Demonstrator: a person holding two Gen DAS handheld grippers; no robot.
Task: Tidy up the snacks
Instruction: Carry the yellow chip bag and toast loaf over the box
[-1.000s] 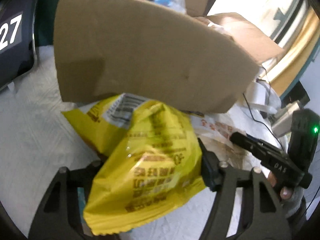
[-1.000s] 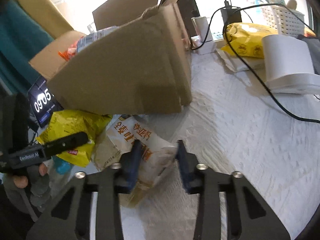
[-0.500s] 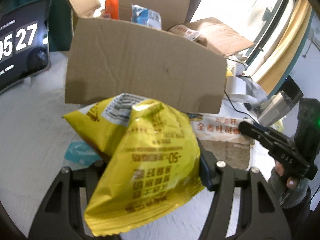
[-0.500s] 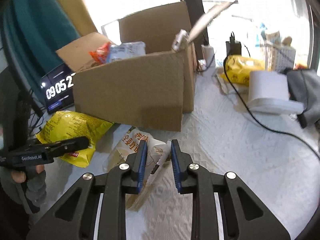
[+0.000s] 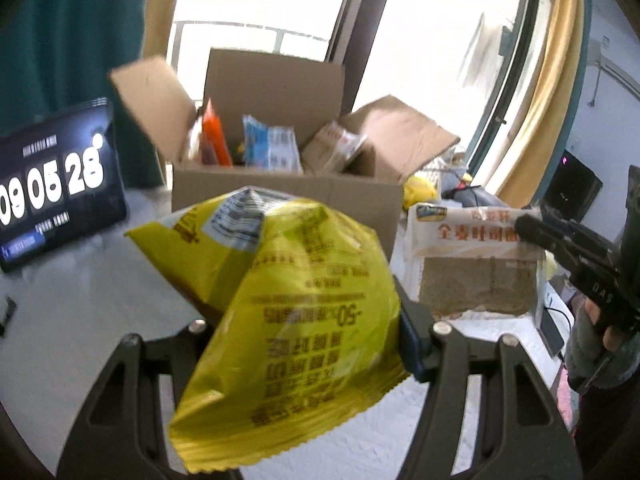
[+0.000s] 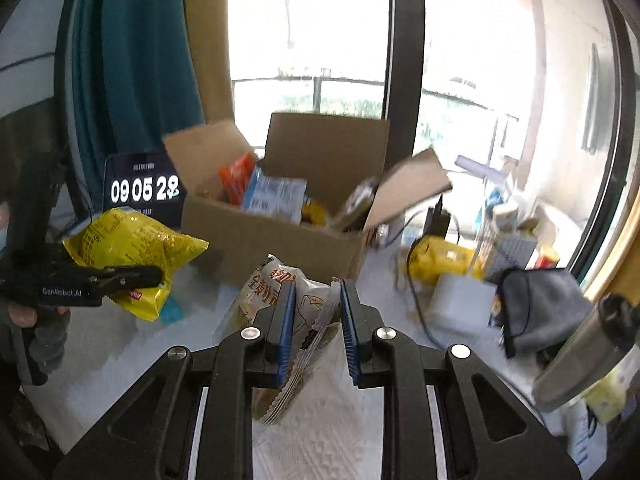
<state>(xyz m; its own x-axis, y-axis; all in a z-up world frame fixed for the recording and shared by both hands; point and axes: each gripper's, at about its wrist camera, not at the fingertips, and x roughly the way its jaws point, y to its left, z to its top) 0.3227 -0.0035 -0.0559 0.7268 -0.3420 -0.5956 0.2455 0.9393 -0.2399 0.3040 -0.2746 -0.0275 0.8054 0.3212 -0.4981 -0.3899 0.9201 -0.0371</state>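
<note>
**Carrying two snack packs toward the box**

Holding both packs off the table, short of the box. Left gripper [image 5: 304,332] clamped on the yellow bag [image 5: 288,304], jaws pressed into its crumpled sides, bag filling the lower middle of the left view. Right gripper [image 6: 316,320] pinched on the bread pack [image 6: 296,312] by its crimped end, blue pads [image 6: 287,328] close together with the film between them; pack hanging tilted, top toward 11 o'clock. From the left view, bread pack at 3 o'clock of the yellow bag, the two apart.

Box [image 5: 288,196] open at 12 o'clock in both views, flaps splayed outward, already holding an orange packet [image 5: 214,136], a blue-white packet [image 5: 272,148] and others. Free room inside probably toward the near wall, though blur makes that hard to judge.

Step in hand, as judged: transport, pickup done, drop not yet made. Next move calls for getting each pack above the near rim, clear of the side flaps, then parting the jaws over a gap between packets. Better one at a time, to keep the grippers from meeting over the opening. Clock [image 5: 56,184] at 9 o'clock and the cable clutter [image 6: 448,264] at 3 o'clock well aside.
</note>
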